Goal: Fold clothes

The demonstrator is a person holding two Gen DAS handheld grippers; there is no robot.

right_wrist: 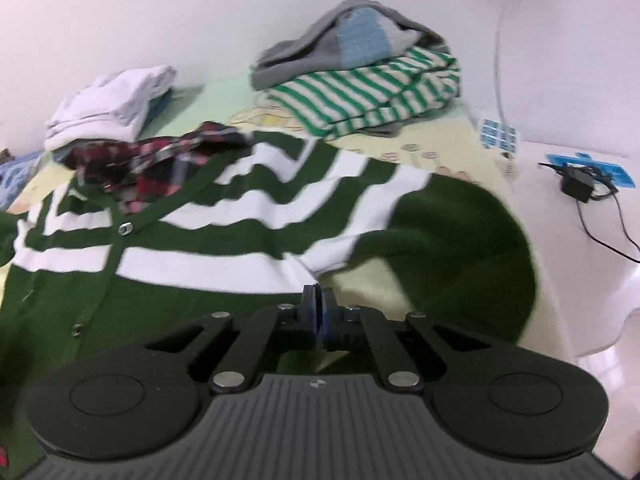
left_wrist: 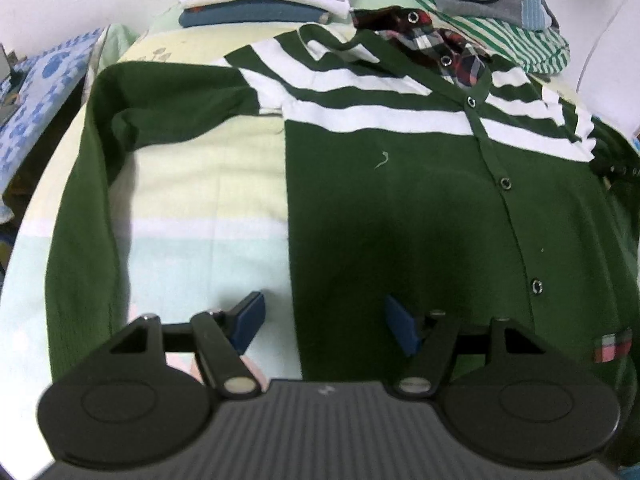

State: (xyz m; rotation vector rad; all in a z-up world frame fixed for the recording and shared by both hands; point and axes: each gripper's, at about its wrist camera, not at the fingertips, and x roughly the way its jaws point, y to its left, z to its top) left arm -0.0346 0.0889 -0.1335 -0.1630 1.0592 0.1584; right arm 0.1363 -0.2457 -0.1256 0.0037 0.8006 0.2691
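Your left gripper (left_wrist: 324,322) hovers with jaws wide over the hem of the green cardigan (left_wrist: 400,208), which lies spread flat on the bed (left_wrist: 192,200). Your right gripper (right_wrist: 319,310) has its jaws pinched together at the cardigan's side edge.

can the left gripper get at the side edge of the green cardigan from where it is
Probably yes. The left gripper is open and straddles the side edge of the green cardigan, one finger over the bedsheet, the other over the knit. Nothing lies between them.
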